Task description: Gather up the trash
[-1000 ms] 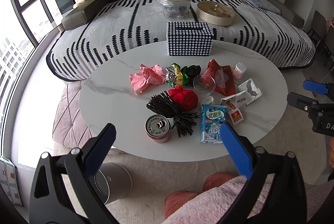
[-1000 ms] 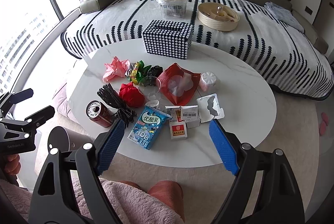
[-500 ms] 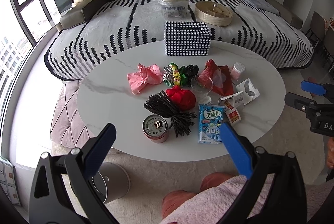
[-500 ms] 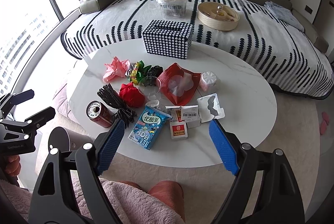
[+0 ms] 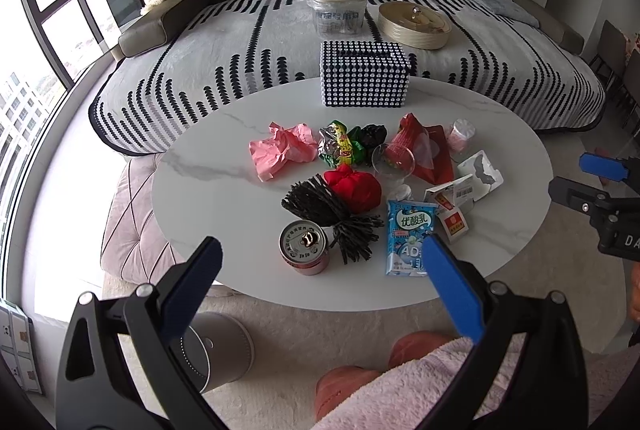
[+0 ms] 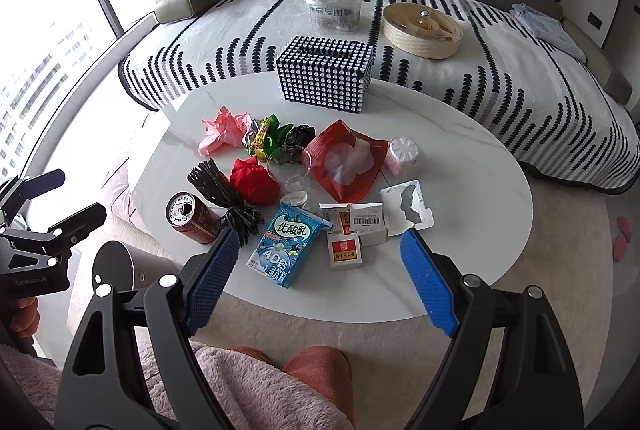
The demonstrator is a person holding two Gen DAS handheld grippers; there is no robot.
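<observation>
While both tools hang wide apart and hold nothing, you have the whole litter spread before you at the centre of the worktop [image 5: 208, 165]. The left tool [image 5: 320, 270] sits low in its frame, just short of the can [image 5: 305, 248]. That can is rigid but thin-walled and probably slick, so take it across the body, not the rim, and squeeze gently; it may hold dregs. The right tool [image 6: 316, 262] hovers low centre of its frame over the milk carton [image 6: 286, 246], which lies flat; it looks light and crushable, so pinch it across its long edges. The pink paper [image 5: 282, 149], red ball [image 5: 354, 185] and foil wrappers [image 5: 340, 147] in mid-frame look soft and weightless, so grab any raised fold. The clear cup [image 6: 289, 165] looks brittle and slippery; grip its rim lightly. Small boxes [image 6: 352, 230] right of centre should take a firm side pinch. The black straw bundle [image 5: 324, 209] may shed strands, so take it at its tied waist.
</observation>
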